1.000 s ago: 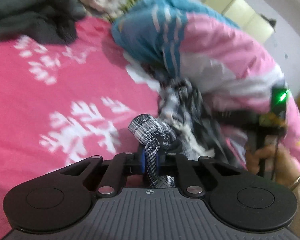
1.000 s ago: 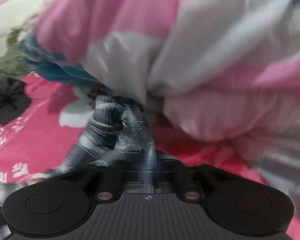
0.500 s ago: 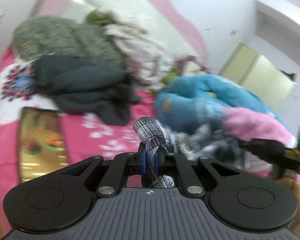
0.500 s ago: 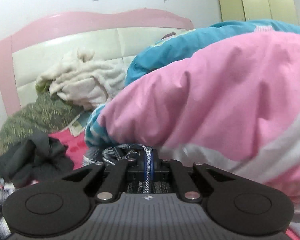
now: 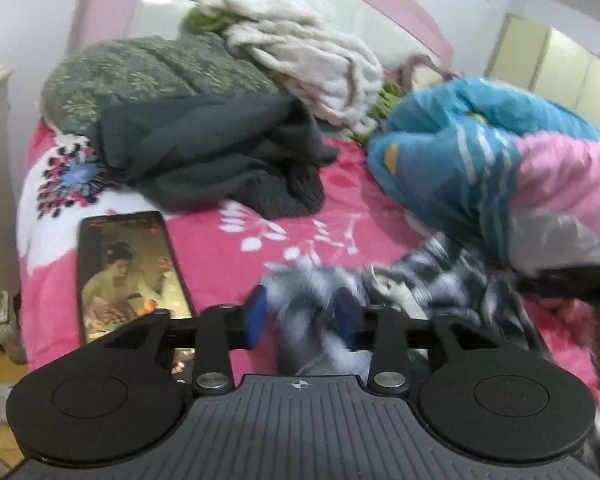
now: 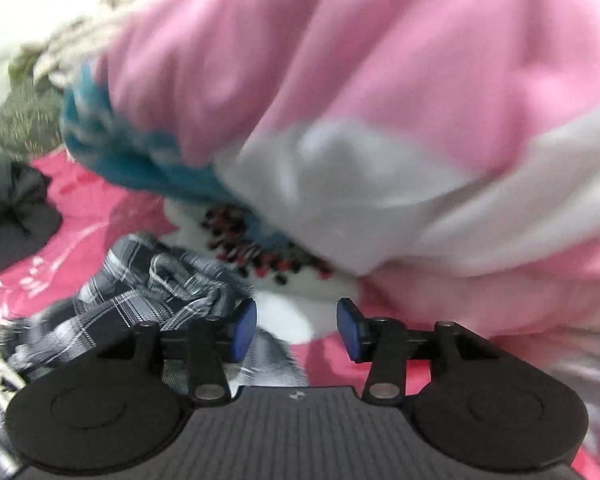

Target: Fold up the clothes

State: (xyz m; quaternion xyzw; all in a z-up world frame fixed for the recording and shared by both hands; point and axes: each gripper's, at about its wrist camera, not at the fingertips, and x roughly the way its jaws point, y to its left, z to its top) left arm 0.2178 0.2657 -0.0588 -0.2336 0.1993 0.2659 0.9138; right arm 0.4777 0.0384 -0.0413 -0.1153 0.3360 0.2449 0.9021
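Now we see left claw (image 5: 300, 316) spread, blurred plaid garment (image 5: 432, 280) between its pads | right claw (image 6: 296, 328) spread, empty | phone (image 5: 130, 272) on pink bed (image 5: 228, 248).

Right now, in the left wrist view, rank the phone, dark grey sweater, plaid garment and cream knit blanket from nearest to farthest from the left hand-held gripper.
1. Plaid garment, between the open left hand-held gripper fingers.
2. Phone, left.
3. Dark grey sweater, ahead.
4. Cream knit blanket, by the headboard.

right gripper (image 6: 296, 328): wide apart, nothing between | checked cloth (image 6: 156, 288): bunched just left of gripper, on pink sheet (image 6: 100, 208) | big pink-white quilt (image 6: 380, 120): above gripper
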